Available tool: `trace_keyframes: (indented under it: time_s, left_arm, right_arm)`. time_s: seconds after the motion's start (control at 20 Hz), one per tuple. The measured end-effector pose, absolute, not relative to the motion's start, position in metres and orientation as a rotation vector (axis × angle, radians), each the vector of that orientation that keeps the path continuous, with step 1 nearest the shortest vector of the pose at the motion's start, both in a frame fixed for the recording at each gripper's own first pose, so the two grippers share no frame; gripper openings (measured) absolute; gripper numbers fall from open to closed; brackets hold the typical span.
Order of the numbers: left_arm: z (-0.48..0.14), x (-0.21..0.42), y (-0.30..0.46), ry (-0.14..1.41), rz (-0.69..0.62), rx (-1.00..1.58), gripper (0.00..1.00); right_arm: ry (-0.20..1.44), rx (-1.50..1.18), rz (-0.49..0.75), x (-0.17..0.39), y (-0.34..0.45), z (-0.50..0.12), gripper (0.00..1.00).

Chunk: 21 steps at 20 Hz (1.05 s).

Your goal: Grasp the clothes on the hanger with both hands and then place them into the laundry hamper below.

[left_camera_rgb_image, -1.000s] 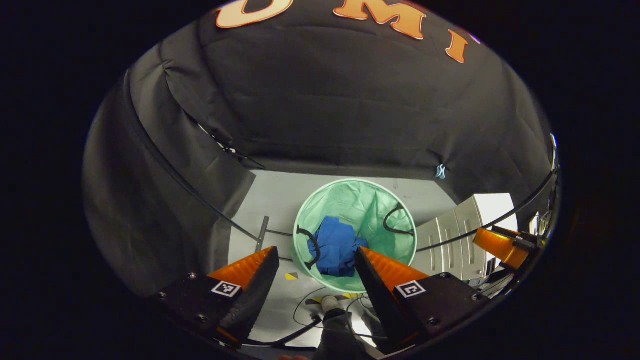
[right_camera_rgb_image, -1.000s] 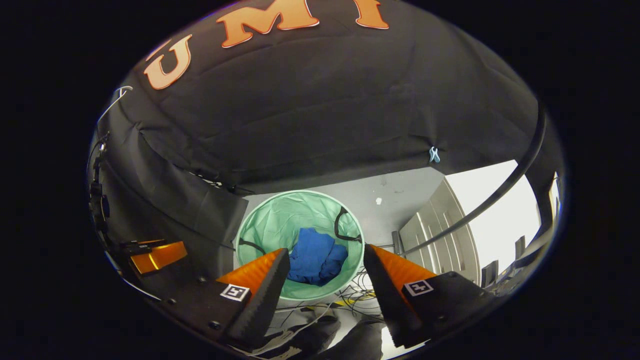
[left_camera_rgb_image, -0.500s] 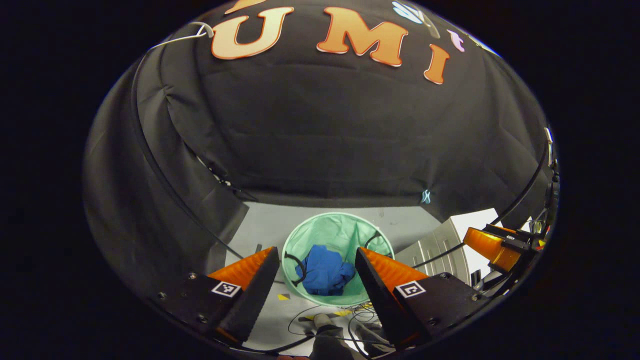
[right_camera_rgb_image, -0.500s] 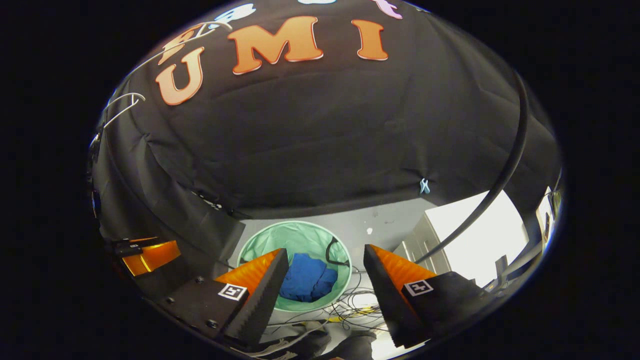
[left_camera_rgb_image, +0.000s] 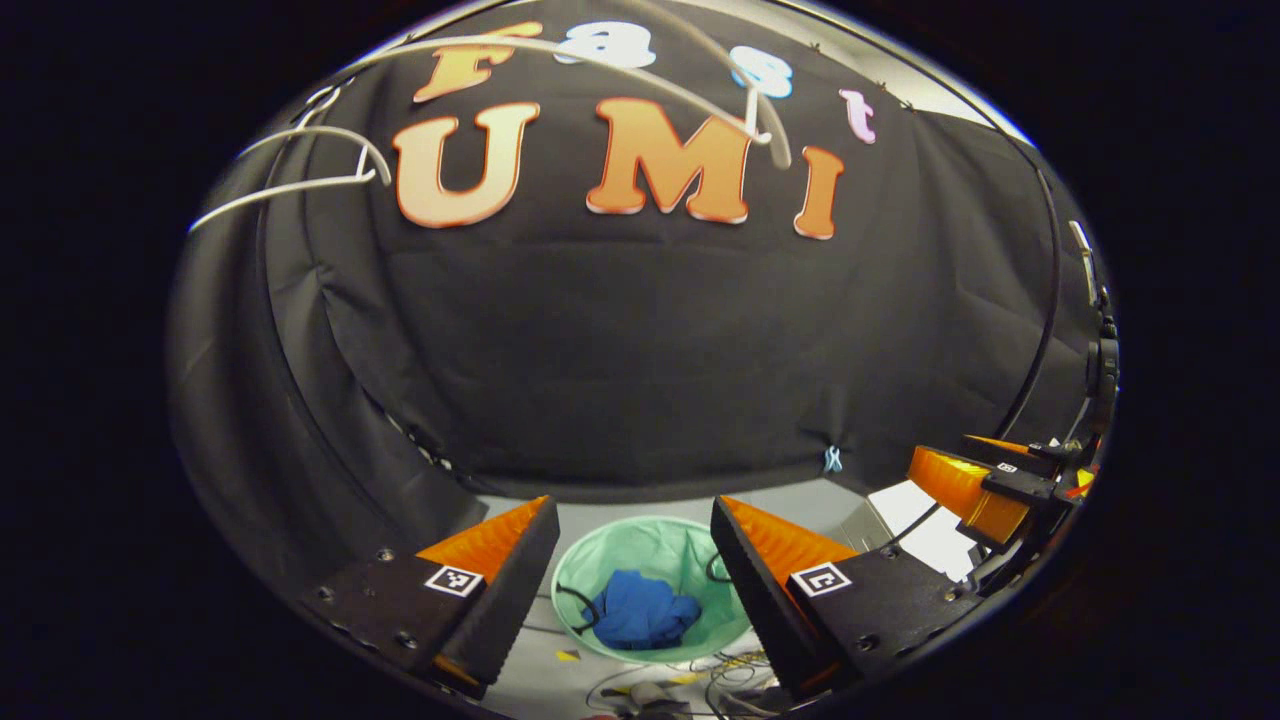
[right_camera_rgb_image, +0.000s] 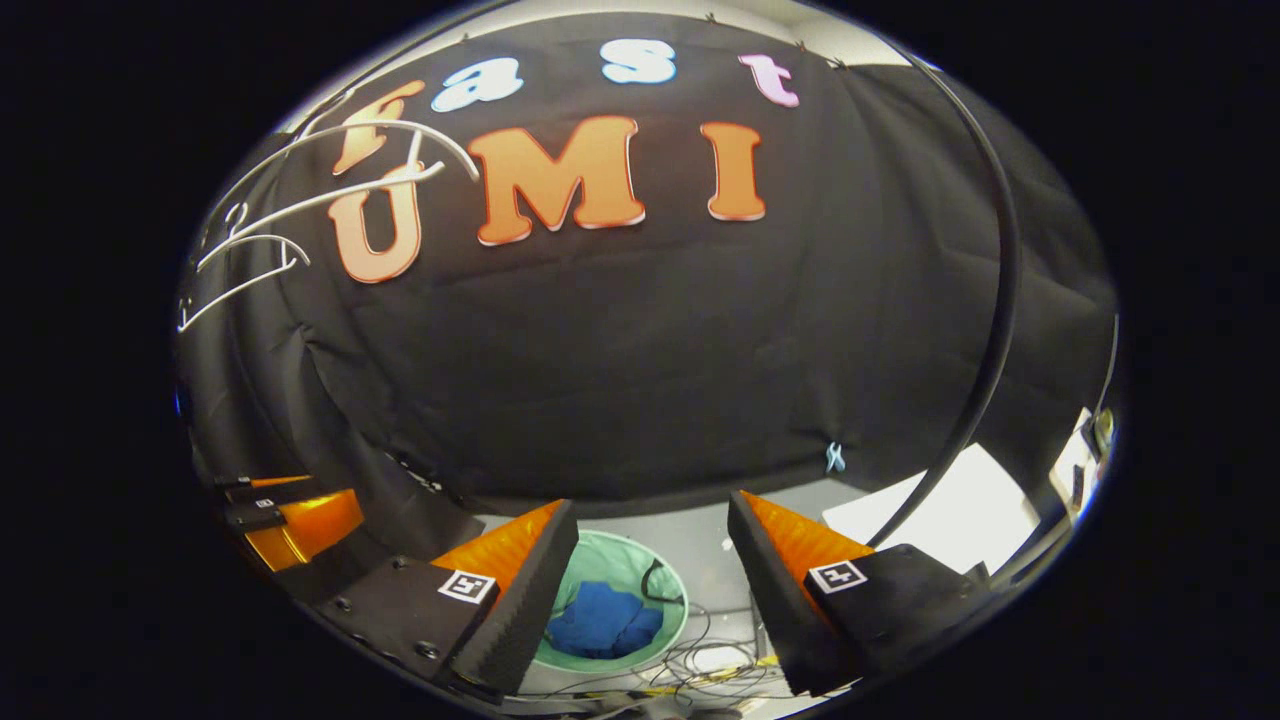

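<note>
A crumpled blue garment (left_camera_rgb_image: 640, 620) (right_camera_rgb_image: 598, 628) lies inside the pale green laundry hamper (left_camera_rgb_image: 668, 545) (right_camera_rgb_image: 625, 560) on the floor far below. My left gripper (left_camera_rgb_image: 634, 510) is open and holds nothing, high above the hamper. My right gripper (right_camera_rgb_image: 652, 510) is open too, with nothing between its fingers. Each gripper shows at the edge of the other's view: the right gripper (left_camera_rgb_image: 985, 485) and the left gripper (right_camera_rgb_image: 295, 520). Bare white hangers (left_camera_rgb_image: 300, 180) (right_camera_rgb_image: 330, 200) hang at the upper left.
A thin black rod (right_camera_rgb_image: 990, 330) (left_camera_rgb_image: 1040, 330) curves down the right side. Loose cables (right_camera_rgb_image: 690, 670) lie on the grey floor in front of the hamper. A white cabinet (right_camera_rgb_image: 960, 510) stands at the right. A small blue clip (left_camera_rgb_image: 831, 459) pins the black cloth.
Both grippers have risen and tilted upward. The hamper with the blue garment has shrunk and sunk lower in both views. The white hangers have come into view at the top.
</note>
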State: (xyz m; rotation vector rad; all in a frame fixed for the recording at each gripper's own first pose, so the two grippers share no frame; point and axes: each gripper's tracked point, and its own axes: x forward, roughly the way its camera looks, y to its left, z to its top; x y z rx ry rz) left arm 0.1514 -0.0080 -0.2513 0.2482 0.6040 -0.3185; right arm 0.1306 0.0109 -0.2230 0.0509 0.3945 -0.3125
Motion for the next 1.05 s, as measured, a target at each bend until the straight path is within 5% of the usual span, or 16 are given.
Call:
trace_keyframes:
  time_s: [0.45, 0.5, 0.65, 1.05]
  left_arm:
    - [-0.138, 0.168, -0.038, 0.354, -0.355, 0.199, 0.96]
    - [-0.129, 0.170, -0.037, 0.326, -0.357, 0.198, 0.96]
    - [-0.096, 0.170, -0.047, 0.233, -0.363, 0.200, 0.95]
    - [-0.071, 0.171, -0.054, 0.155, -0.369, 0.183, 0.93]
  right_arm:
    - [0.175, 0.001, -0.245, 0.125, 0.036, -0.120, 0.98]
    - [0.153, -0.003, -0.243, 0.125, 0.038, -0.110, 0.89]
    - [0.092, -0.020, -0.238, 0.119, 0.040, -0.085, 0.89]
    - [-0.029, -0.047, -0.238, 0.111, 0.040, -0.050, 0.89]
